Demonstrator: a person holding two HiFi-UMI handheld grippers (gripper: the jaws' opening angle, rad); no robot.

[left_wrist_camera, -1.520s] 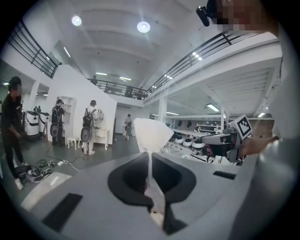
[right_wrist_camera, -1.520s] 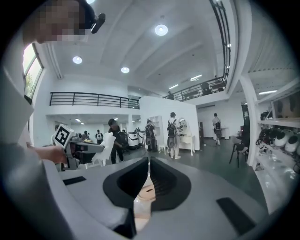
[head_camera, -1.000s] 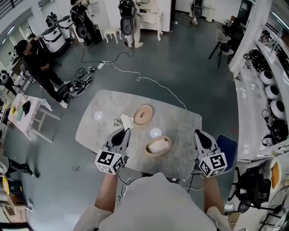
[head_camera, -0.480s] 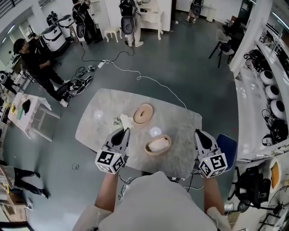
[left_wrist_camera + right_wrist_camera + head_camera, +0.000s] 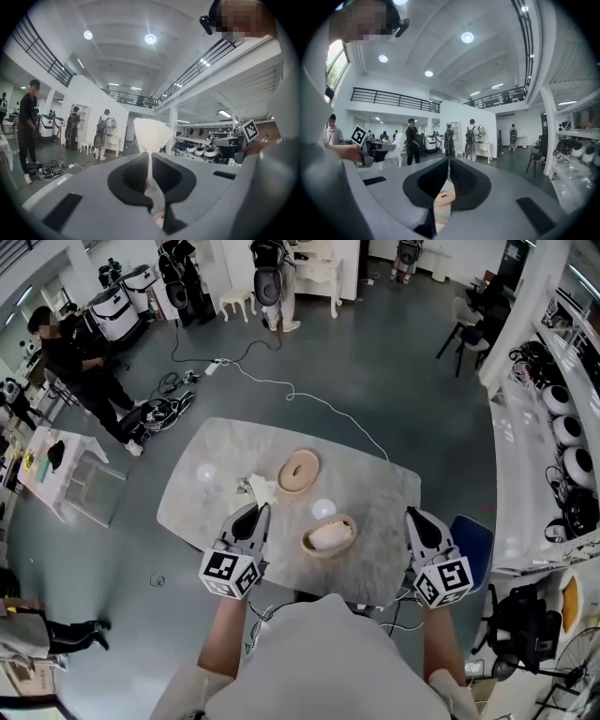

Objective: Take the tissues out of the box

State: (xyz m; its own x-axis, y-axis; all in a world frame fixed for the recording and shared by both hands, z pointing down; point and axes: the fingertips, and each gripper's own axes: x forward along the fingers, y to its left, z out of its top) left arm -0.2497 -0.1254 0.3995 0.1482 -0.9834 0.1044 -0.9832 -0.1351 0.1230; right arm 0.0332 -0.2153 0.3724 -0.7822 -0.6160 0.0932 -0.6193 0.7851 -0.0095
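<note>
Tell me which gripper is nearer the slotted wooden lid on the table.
Left. The left gripper, holding a tissue, is just short of the lid, to its left; the right gripper hangs far off by the table's right edge.

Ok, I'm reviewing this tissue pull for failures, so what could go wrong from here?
The left hand-held gripper pinches only a thin strip of the tissue, so it might slip or tear. The open box sits unheld, with the right hand-held gripper off at the table edge, so the next pull may drag it.
</note>
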